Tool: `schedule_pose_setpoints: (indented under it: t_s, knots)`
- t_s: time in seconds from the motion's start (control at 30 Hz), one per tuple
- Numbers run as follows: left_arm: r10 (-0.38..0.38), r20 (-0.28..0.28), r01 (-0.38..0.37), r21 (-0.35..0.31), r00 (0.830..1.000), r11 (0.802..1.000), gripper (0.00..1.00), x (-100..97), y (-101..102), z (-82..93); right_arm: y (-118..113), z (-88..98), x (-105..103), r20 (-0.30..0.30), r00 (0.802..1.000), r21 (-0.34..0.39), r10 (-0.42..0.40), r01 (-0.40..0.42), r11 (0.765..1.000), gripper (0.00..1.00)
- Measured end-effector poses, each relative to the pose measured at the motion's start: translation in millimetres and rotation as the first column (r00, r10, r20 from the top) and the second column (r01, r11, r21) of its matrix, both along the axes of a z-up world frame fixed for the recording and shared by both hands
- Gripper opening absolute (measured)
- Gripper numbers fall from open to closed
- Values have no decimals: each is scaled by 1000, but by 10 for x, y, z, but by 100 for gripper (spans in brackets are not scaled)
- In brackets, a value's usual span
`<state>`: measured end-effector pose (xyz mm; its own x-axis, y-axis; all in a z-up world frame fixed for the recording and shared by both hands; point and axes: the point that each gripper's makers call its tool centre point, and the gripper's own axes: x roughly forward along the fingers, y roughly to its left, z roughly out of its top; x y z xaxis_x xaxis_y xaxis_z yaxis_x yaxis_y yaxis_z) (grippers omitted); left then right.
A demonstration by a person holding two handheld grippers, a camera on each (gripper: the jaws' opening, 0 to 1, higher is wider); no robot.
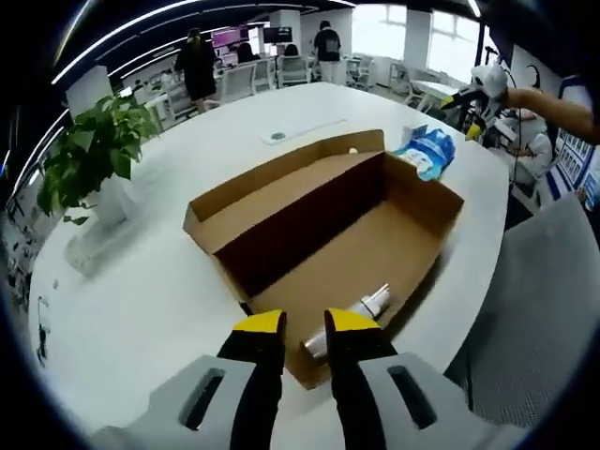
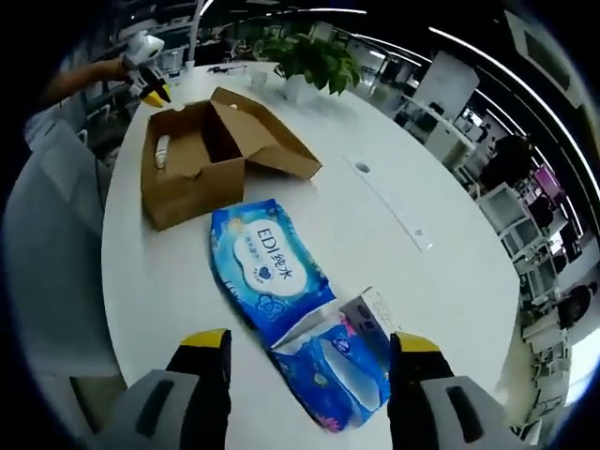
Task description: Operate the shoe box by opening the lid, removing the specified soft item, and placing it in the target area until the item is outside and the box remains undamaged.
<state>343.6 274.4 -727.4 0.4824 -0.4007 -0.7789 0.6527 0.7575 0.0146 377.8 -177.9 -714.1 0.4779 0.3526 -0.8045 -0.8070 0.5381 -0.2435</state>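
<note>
In the left gripper view, your left tongs [image 1: 306, 330] sit at the near edge of the open shoe box [image 1: 328, 244], jaws only a narrow gap apart and holding nothing; the box stands on the white counter [image 1: 159, 300] with its lid [image 1: 281, 183] folded back on the far side; a silvery tube-like item [image 1: 352, 323] lies inside against the near right wall, just beyond your jaw tips; the blue soft pack [image 1: 427, 152] rests on the counter past the far right corner of the box; a potted plant [image 1: 94, 164] stands at the left; your right tongs [image 1: 469, 101] show at the upper right, their state unclear.

In the right gripper view, your right tongs [image 2: 309, 352] are spread wide and empty; 2 blue packs lie on the counter [image 2: 394, 187], outside the box: the flat soft pack [image 2: 267, 267] ahead of the jaws, and a second opened pack [image 2: 342, 370] between them; the shoe box [image 2: 197, 155] sits well beyond, lid open; your left tongs [image 2: 150, 80] hover at its far end.
</note>
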Motion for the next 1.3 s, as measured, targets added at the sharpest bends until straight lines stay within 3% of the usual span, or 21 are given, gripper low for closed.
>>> schedule_pose_setpoints:
  t_s: [0.27,0.4,0.57,0.67,0.8,0.83,0.93,1.03,1.1,1.3]
  knots:
    - [-174,-84,180,73,981,981,25,-5,-131,-137,311,87,-215,5,1000,95,-15,15,995,76]
    - [-248,-158,256,29,956,966,28,-48,-219,-148,542,187,-361,-10,999,216,-45,46,975,79]
    - [-327,-178,342,60,928,938,29,-13,-220,-148,687,282,-487,2,996,288,-91,87,954,84]
    - [-375,-185,390,46,908,920,31,-11,-269,-148,751,328,-568,21,993,315,-119,107,943,84]
    - [-451,-198,473,80,870,877,33,-16,-282,-206,809,390,-642,39,988,348,-151,128,929,86]
    - [-481,-211,507,96,851,856,33,-27,-282,-239,853,417,-694,43,986,355,-161,136,925,86]
    - [-528,-220,559,108,820,822,35,-27,-308,-293,927,468,-765,58,985,372,-162,129,919,88]
    - [-567,-236,604,129,789,787,35,-20,-319,-353,1011,556,-835,66,979,424,-190,145,894,89]
    - [-600,-248,641,143,761,754,36,-15,-316,-402,1055,582,-901,69,979,434,-192,143,889,91]
    - [-645,-279,698,182,712,692,40,-12,-292,-521,1120,595,-1038,77,975,442,-209,154,884,93]
